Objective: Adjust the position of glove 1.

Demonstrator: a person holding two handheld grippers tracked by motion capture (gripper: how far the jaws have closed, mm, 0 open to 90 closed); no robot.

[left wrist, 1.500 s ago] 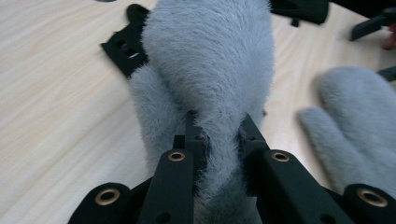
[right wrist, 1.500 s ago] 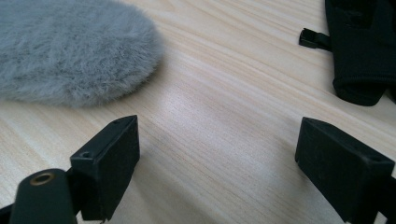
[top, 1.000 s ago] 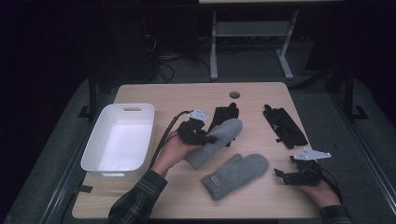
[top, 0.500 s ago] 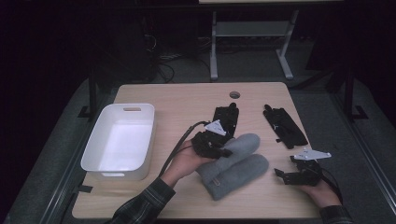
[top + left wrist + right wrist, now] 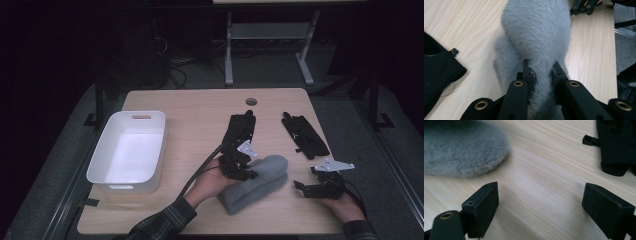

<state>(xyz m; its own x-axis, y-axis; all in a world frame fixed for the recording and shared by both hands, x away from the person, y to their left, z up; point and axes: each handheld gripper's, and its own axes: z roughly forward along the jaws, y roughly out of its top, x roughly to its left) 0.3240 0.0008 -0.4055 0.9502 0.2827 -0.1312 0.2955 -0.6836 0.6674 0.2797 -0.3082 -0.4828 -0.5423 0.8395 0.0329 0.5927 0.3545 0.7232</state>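
Two fuzzy grey mittens lie stacked near the table's front edge. My left gripper (image 5: 245, 167) is shut on the cuff end of the upper mitten (image 5: 267, 170), and its tip points to the right. In the left gripper view the jaws pinch the upper mitten (image 5: 536, 30), while the lower mitten (image 5: 501, 62) peeks out beneath on the left. To the right of the stack my right gripper (image 5: 305, 187) rests low over the wood, open and holding nothing. In the right gripper view its jaws stand wide apart, with the mitten tip (image 5: 461, 147) just ahead on the left.
A white tray (image 5: 127, 150) stands at the left of the table. Two black gloves lie farther back, one (image 5: 242, 131) behind my left gripper and one (image 5: 305, 136) at the right. A cable hole (image 5: 251, 101) sits near the far edge.
My left gripper has carried the grey mitten right and toward the person, and laid it over the other mitten. The right gripper has stayed put.
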